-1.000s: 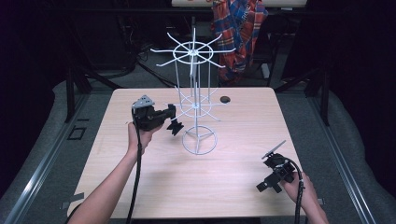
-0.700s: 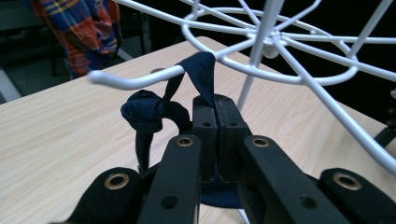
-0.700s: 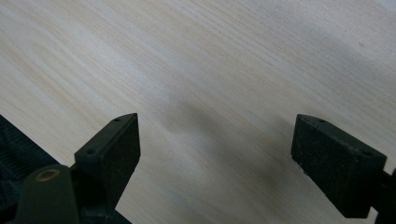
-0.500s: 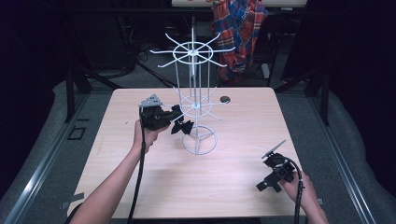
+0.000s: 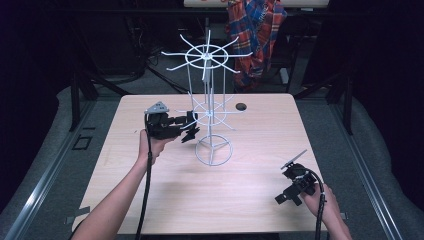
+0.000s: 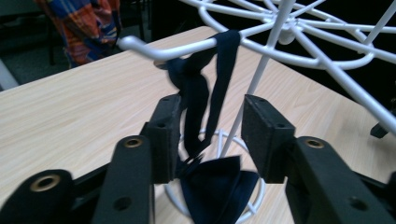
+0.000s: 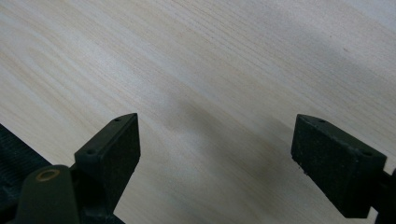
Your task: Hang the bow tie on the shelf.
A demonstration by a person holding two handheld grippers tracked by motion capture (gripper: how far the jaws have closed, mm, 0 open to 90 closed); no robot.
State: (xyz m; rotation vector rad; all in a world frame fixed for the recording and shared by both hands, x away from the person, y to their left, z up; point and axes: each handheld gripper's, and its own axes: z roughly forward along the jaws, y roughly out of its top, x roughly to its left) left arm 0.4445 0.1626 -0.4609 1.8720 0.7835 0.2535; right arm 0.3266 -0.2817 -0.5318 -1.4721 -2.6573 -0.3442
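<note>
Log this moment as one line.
left gripper: jaws just opened, bow tie hanging on rack arm | right gripper: open, idle over table

Right tongs (image 7: 215, 154) seen from behind, two black jaws rising from the bottom edge and standing wide apart, nothing between them. Left jaw has a slanted tip with small screw holes; behind it a dark arm with a brass-ringed hole. Right jaw is a blocky black pad with a rough inner face, partly cut by the frame edge. Under and beyond the tongs, pale wood-grain surface (image 7: 196, 56), grain running diagonally. Soft grey shadow on the surface between the jaws. Dark textured strip at far lower left, unclear.
</note>
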